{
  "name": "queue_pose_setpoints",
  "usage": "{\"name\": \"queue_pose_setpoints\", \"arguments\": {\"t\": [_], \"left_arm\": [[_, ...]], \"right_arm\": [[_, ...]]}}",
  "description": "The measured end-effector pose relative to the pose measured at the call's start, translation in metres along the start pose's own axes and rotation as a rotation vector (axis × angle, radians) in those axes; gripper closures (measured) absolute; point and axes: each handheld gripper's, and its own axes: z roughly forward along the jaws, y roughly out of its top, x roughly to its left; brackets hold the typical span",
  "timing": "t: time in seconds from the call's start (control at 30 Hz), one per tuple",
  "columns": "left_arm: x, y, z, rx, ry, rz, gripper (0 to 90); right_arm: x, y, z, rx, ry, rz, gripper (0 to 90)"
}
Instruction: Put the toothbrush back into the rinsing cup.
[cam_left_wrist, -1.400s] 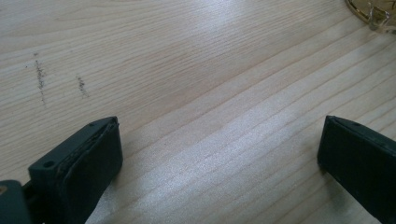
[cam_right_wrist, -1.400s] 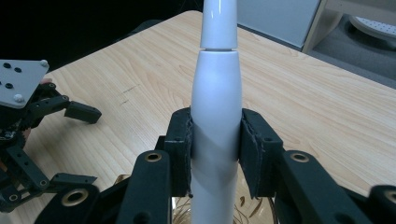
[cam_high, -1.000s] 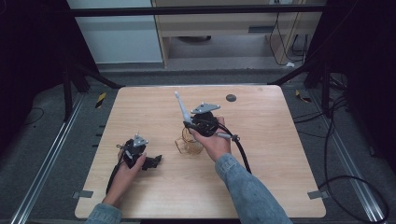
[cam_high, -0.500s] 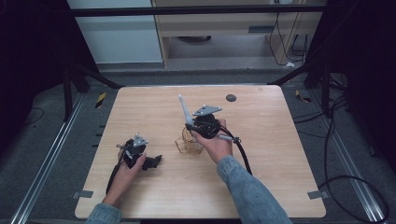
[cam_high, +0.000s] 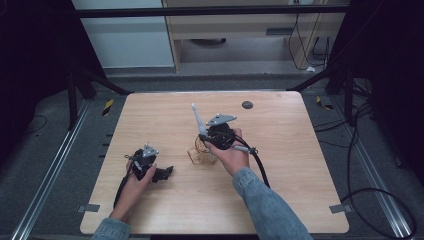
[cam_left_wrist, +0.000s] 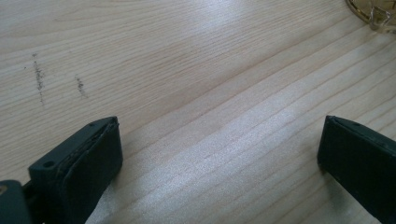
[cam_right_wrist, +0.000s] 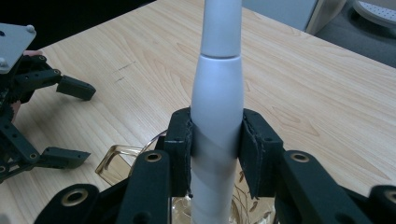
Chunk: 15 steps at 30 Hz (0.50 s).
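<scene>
The left tool (cam_high: 162, 173) rested low on the pale wood-grain worktop (cam_high: 300, 150), its black jaws spread wide with nothing between them. Just right of it stood a clear amber-tinted glass mug (cam_high: 201, 156) with a squared handle. Above the mug, the right tool (cam_right_wrist: 215, 140) was clamped on a smooth, round, white-and-grey toothbrush handle (cam_right_wrist: 217, 107). The handle's long axis stood nearly upright, tilted slightly left in the high view, its lower end inside the mug.

Bare wood ahead of the left tongs (cam_high: 167, 172), glass mug (cam_high: 202, 156) just beyond — blocking, far tabletop (cam_high: 280, 120) open
</scene>
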Motion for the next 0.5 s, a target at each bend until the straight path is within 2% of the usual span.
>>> {"name": "queue_pose_setpoints", "arguments": {"t": [0.5], "left_arm": [[0.0,0.0,0.0,0.0,0.0,0.0,0.0]], "right_arm": [[0.0009,-0.0013,0.0008,0.016,0.004,-0.011,66.2]]}}
